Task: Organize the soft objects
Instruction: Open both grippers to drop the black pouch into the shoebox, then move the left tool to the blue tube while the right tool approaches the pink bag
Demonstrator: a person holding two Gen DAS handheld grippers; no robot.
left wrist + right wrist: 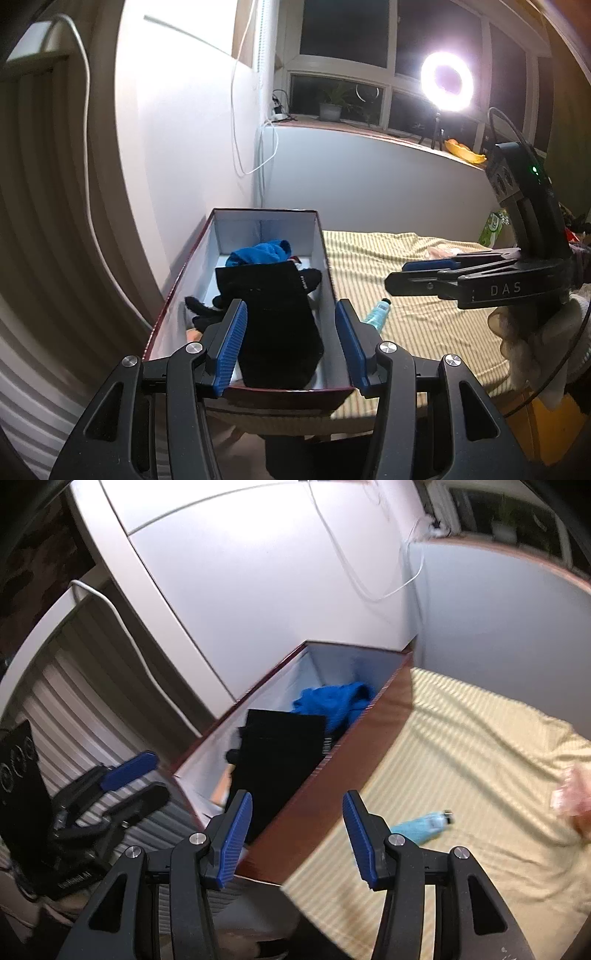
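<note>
The bed [424,258], under a striped yellow sheet, fills the right and far side of both views. A long open box [325,258] with dark red walls and a pale lining lies along the bed's left edge, against the white wall. Inside it a black sock [280,325] lies flat over the near half, a blue cloth [266,253] is bunched at the far end, and a small dark item, unclear in kind, sits at the near left.

Both tools are empty. The left gripper [291,343] hangs over the near end of the box, fingers spread, the black sock between and below them but untouched. The right gripper [297,834] stands with fingers apart over the box's right wall, nothing between them.

Judgement: a placement into the box looks complete; the step in hand is fetching the next item. A pale blue tube [421,825] lies on the sheet just right of the box, and a pinkish object [572,797] sits far right, blurred. The next move calls for choosing a soft piece, not the tube.
</note>
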